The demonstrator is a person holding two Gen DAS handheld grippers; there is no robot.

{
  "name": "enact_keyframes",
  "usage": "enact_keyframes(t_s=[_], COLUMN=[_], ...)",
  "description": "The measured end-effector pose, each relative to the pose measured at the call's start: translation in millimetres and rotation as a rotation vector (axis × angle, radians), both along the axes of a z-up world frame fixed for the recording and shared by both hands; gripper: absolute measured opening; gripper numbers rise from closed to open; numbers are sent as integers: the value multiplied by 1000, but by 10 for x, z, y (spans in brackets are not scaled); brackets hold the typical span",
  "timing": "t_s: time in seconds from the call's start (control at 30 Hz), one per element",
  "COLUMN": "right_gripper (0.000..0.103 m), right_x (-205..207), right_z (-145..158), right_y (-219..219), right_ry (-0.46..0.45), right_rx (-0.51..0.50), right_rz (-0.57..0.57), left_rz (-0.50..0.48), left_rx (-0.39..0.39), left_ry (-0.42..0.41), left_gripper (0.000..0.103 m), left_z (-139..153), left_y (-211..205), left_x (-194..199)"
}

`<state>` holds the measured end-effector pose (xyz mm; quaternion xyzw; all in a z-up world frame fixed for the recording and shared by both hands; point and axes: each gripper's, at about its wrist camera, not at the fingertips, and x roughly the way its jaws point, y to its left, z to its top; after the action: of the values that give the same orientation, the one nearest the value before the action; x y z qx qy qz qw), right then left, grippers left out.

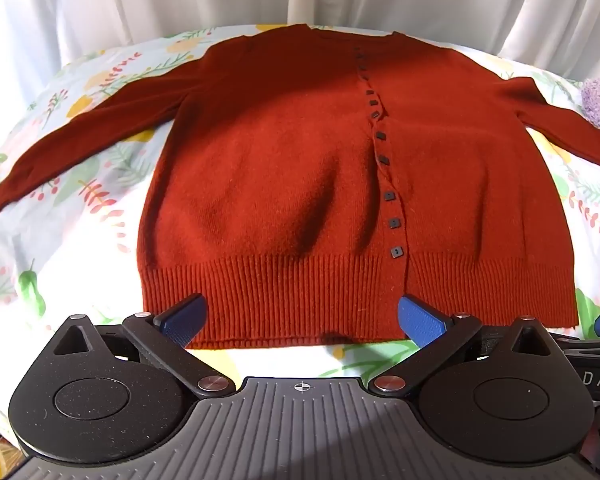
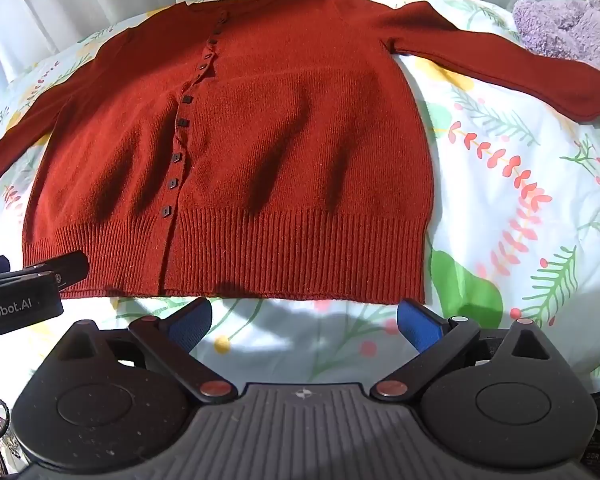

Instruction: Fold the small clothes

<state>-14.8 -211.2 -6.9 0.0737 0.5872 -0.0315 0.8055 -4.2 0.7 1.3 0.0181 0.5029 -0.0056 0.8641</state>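
Both grippers: black ribbed bodies, round hubs, silver screws, blue textured fingers (image 1: 420, 322)

The cardigan (image 1: 300, 168) is cut at the right edge of the left wrist view, where one cuff is lost. Beside that sleeve, a purple plush toy (image 2: 572, 28) is cropped by the frame in both views, its face only partly shown.

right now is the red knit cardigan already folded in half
No, the red knit cardigan lies spread flat on the floral bedsheet, both sleeves stretched outward.
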Motion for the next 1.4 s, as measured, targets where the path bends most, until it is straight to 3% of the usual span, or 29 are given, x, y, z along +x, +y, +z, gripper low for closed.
enact_keyframes(t_s=[1.4], right_gripper=[99], right_x=[-12], right_z=[-64], right_y=[-13], right_ry=[24], right_rx=[3], right_rz=[-13], left_rz=[-7], left_rx=[-6], left_ry=[28], left_gripper=[103], left_z=[-63], left_y=[14], left_x=[53])
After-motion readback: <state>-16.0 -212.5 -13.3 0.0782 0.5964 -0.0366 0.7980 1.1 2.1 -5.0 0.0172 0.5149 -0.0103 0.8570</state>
